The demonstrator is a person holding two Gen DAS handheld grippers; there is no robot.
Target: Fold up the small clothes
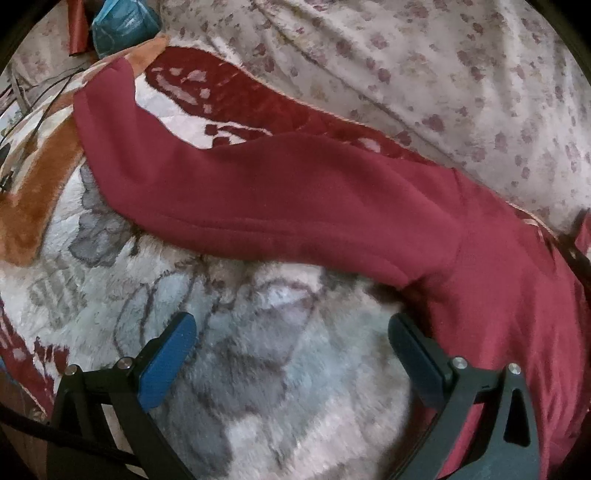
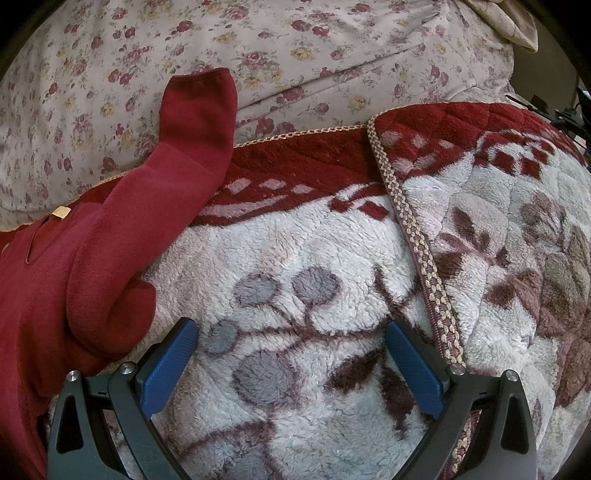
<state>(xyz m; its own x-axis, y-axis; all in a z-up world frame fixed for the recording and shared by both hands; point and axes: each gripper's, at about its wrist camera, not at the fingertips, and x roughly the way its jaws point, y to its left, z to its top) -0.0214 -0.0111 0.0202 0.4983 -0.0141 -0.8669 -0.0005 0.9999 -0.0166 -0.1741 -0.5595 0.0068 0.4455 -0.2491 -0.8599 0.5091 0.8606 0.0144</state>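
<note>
Fleece top (image 1: 295, 199) sprawled on a fuzzy blanket (image 1: 258, 369), long sleeve stretched out flat

Soft maroon knit, cuffed sleeve (image 2: 199, 122) reaching the floral sheet (image 2: 332, 44); left gripper (image 1: 291, 332) and right gripper (image 2: 291, 332) both gape wide, holding nothing, blue ribbed pads (image 2: 166, 369) over plush pile.

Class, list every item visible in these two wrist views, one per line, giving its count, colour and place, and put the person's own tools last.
Sweatshirt: one, dark red, spread on the blanket; one sleeve stretches across the left wrist view, the other reaches onto the sheet in the right wrist view.
Size tag: one, pale yellow, at the sweatshirt's neckline.
Plush blanket: one, white with grey and brown flowers, red border, braided trim; under the sweatshirt.
Floral sheet: one, beige with red roses, beyond the blanket.
Teal bundle: one, top left of the left wrist view; unclear what it is.
Left gripper: one, black with blue fingers, open over the blanket.
Right gripper: one, same colours, open, empty.
</note>
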